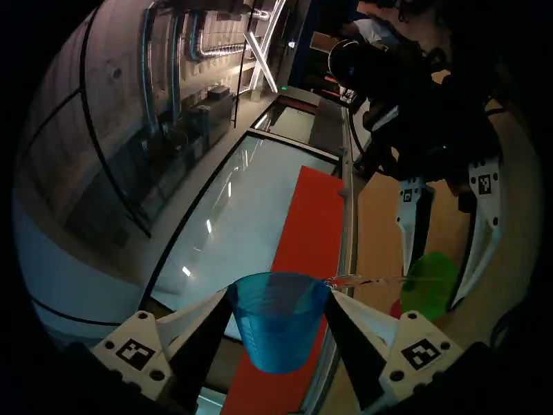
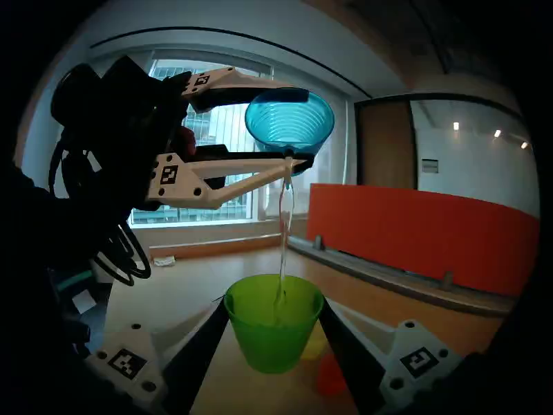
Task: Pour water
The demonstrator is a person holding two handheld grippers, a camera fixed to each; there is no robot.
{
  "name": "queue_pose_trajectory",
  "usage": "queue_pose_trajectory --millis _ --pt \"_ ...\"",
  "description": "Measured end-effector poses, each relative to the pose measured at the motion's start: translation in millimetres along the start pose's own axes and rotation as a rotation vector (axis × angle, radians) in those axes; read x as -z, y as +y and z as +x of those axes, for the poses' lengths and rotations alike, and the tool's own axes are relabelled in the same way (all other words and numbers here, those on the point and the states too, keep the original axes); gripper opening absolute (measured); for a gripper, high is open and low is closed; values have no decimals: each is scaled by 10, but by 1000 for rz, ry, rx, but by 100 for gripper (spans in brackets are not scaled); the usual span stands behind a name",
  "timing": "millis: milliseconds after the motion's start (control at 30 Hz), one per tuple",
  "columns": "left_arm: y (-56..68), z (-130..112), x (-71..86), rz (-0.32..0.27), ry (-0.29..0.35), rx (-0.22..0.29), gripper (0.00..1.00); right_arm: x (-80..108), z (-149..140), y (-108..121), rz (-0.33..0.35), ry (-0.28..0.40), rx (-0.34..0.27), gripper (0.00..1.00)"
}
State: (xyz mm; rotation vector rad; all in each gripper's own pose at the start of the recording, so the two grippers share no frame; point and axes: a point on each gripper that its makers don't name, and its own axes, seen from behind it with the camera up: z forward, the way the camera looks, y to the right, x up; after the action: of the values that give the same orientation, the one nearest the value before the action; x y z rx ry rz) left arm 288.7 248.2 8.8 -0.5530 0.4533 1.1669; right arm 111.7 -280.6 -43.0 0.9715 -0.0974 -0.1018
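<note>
Pinching blue cup (image 1: 278, 325) — left tool (image 1: 278, 294), tipped

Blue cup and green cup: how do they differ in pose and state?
Pose: the blue cup is tipped on its side; the green cup stands upright. Height: the blue cup is above the green cup. State: water streams out of the blue cup into the green cup. Shared: both translucent plastic, clamped: blue cup by the left gripper, green cup by the right gripper.

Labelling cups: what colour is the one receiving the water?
That cup is green, clearest in the right gripper view.
</note>
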Motion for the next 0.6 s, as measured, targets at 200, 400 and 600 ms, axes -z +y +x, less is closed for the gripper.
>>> queue_pose_trajectory --millis 200,400,600 --pt "-19 7 26 0 -2 -25 88 1 5 2 -1 0 0 92" --pt "-47 20 27 6 -5 -59 88 -7 18 2 -2 2 1 92" --pt "-55 48 29 7 -3 -84 88 -8 15 4 -3 3 2 92"
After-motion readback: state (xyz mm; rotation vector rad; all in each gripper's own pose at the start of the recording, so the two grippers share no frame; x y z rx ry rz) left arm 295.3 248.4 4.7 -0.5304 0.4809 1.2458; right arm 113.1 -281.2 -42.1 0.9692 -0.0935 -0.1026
